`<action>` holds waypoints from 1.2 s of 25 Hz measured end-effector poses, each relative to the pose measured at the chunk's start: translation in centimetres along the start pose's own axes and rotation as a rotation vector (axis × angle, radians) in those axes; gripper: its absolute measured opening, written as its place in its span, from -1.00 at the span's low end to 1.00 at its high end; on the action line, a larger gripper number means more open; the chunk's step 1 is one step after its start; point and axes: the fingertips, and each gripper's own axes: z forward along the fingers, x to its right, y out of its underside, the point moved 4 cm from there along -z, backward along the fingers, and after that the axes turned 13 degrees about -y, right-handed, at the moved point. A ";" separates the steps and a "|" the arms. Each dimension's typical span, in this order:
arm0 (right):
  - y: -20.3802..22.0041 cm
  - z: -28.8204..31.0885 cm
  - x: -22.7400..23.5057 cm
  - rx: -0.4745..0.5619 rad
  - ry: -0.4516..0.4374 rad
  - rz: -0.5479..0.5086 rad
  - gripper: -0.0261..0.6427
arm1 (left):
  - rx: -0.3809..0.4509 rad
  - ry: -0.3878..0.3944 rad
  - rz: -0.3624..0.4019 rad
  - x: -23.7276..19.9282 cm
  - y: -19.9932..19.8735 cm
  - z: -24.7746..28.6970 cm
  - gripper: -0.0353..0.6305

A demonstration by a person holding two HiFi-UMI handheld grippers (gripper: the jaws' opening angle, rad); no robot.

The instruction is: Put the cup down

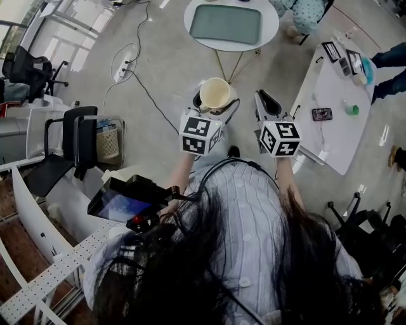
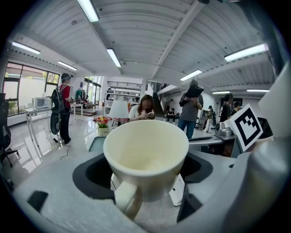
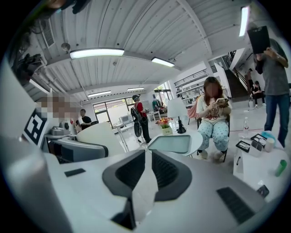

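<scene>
A cream cup [image 1: 215, 94] with a handle sits between the jaws of my left gripper [image 1: 214, 103], held up in the air above the floor. In the left gripper view the empty cup [image 2: 146, 152] fills the middle, its handle toward the camera, and the left gripper [image 2: 145, 169] is shut on it. To the cup's right is my right gripper [image 1: 266, 103]. In its own view the right gripper [image 3: 146, 153] is shut with nothing in it. Ahead stands a round white table [image 1: 269, 19] carrying a grey-green tray [image 1: 231, 23], which also shows as the tray [image 3: 174, 143].
A long white table [image 1: 327, 136] at the right holds a phone [image 1: 321, 114] and small items. A black chair [image 1: 66, 152] stands at the left. A cable and power strip [image 1: 124, 65] lie on the floor. A seated person [image 3: 213, 116] is beyond the round table.
</scene>
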 end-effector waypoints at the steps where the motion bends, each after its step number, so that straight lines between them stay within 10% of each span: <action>1: -0.2 0.5 0.2 -0.004 0.000 -0.001 -0.73 | -0.002 0.002 -0.001 -0.3 -0.2 0.4 0.44; 30: -5.5 17.7 6.4 -0.091 0.014 0.034 -0.73 | -0.070 0.044 -0.008 -12.2 -4.8 14.1 0.44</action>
